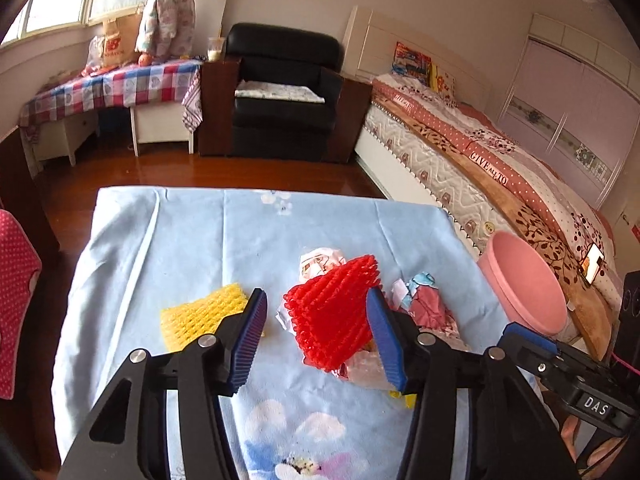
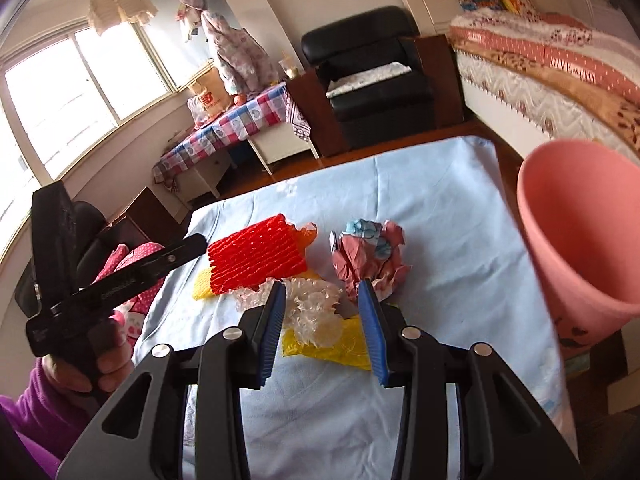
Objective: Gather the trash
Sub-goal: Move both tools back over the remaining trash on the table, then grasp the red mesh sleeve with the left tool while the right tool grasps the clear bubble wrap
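Since every piece of trash here is foam net, film or crumpled paper, all of it should be near weightless, soft and springy; judgement: pinch at the bulk, not at an edge, or it slips out.

Left tool (image 1: 318, 322): fingers spread, red foam net (image 1: 334, 316) sitting between them at frame centre, not yet clamped. It looks compressible, so closing across the middle of the net should hold. Yellow foam net (image 1: 202, 318) lies flat just left of the left finger, on the blue tabletop (image 1: 180, 240).

Right tool (image 2: 322, 324): fingers spread, over crinkled clear plastic film (image 2: 316, 316) and a yellow wrapper (image 2: 332, 346) at lower centre. Film is likely slippery; take the bunched part. Crumpled pink-blue paper (image 2: 370, 254) sits just beyond the right finger, stiff enough to grab anywhere.

Pink bin (image 2: 580, 240) at right edge of frame, beside the tabletop.

Readable text: "DAS" on the right tool's body, lower right of the left wrist view; "GIVE ALL TO" on the bed cover (image 1: 490, 168).
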A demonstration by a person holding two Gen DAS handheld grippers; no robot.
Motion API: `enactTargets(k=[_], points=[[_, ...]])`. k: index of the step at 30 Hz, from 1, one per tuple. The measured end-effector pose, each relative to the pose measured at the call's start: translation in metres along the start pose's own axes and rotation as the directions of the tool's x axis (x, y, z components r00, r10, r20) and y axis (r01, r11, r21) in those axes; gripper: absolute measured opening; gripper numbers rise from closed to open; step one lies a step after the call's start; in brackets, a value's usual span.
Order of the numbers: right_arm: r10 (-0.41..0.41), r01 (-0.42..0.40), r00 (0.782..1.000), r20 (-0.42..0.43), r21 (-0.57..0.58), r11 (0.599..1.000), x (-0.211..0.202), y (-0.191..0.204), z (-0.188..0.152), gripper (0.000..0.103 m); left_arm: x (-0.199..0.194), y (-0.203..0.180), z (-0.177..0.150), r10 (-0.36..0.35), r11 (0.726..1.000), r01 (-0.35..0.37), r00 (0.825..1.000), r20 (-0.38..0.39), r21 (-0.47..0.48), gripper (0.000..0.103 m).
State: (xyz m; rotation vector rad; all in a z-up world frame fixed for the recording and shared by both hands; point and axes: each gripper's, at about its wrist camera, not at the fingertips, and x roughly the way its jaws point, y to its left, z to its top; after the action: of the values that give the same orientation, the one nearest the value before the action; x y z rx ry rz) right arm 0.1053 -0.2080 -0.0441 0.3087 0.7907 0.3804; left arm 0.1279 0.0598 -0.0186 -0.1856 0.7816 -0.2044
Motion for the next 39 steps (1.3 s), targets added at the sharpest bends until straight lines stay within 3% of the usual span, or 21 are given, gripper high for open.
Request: enactTargets(k=[3, 9, 11, 13, 16, 21, 23, 27, 33, 39], points=[[-0.004, 0.004, 1.000, -0.015, 0.009, 1.000, 0.007, 0.000, 0.000, 0.048, 0.017, 0.006, 0.003, -0.009, 1.000, 0.008, 0.999, -0.034, -0.015, 0.051], [0.003, -0.004, 0.998, -0.062, -0.021, 1.000, 0.026, 0.010, -0.004, 0.050, 0.037, 0.010, 0.002, -0.059, 0.998, 0.056, 0.996, -0.067, -0.041, 0.050], [-0.014, 0.011, 0.997, -0.077, -0.038, 0.999, 0.031, 0.013, -0.007, 0.050, 0.041, 0.009, 0.000, -0.067, 0.998, 0.065, 0.995, -0.072, -0.024, 0.041], [-0.033, 0.029, 0.996, -0.088, -0.048, 0.998, 0.037, 0.015, -0.009, 0.050, 0.043, 0.009, -0.001, -0.066, 0.998, 0.066, 0.995, -0.076, -0.006, 0.019], [-0.035, 0.030, 0.995, -0.093, -0.050, 0.998, 0.042, 0.017, -0.010, 0.050, 0.042, 0.009, -0.004, -0.064, 0.998, 0.064, 0.996, -0.066, 0.002, 0.010], [-0.060, 0.053, 0.995, -0.078, -0.090, 0.995, 0.041, 0.030, -0.010, 0.048, 0.030, 0.012, -0.005, -0.075, 0.997, 0.075, 0.997, -0.033, -0.004, 0.009], [-0.066, 0.060, 0.995, -0.075, -0.088, 0.994, 0.039, 0.032, -0.012, 0.029, 0.023, 0.015, -0.004, -0.086, 0.996, 0.086, 0.996, -0.016, -0.015, 0.009], [-0.048, 0.042, 0.996, -0.079, -0.078, 0.996, 0.032, 0.034, -0.016, 0.018, 0.008, 0.020, -0.003, -0.092, 0.995, 0.092, 0.996, 0.011, -0.026, 0.009], [-0.046, 0.045, 0.999, -0.008, -0.129, 0.991, 0.000, 0.049, -0.008, 0.017, -0.022, 0.024, 0.001, -0.096, 0.994, 0.100, 0.992, 0.077, -0.046, 0.009], [-0.114, 0.131, 0.984, 0.140, -0.121, 0.984, -0.046, 0.044, 0.020, 0.017, -0.050, 0.019, 0.010, -0.087, 0.994, 0.095, 0.987, 0.138, -0.050, 0.009]])
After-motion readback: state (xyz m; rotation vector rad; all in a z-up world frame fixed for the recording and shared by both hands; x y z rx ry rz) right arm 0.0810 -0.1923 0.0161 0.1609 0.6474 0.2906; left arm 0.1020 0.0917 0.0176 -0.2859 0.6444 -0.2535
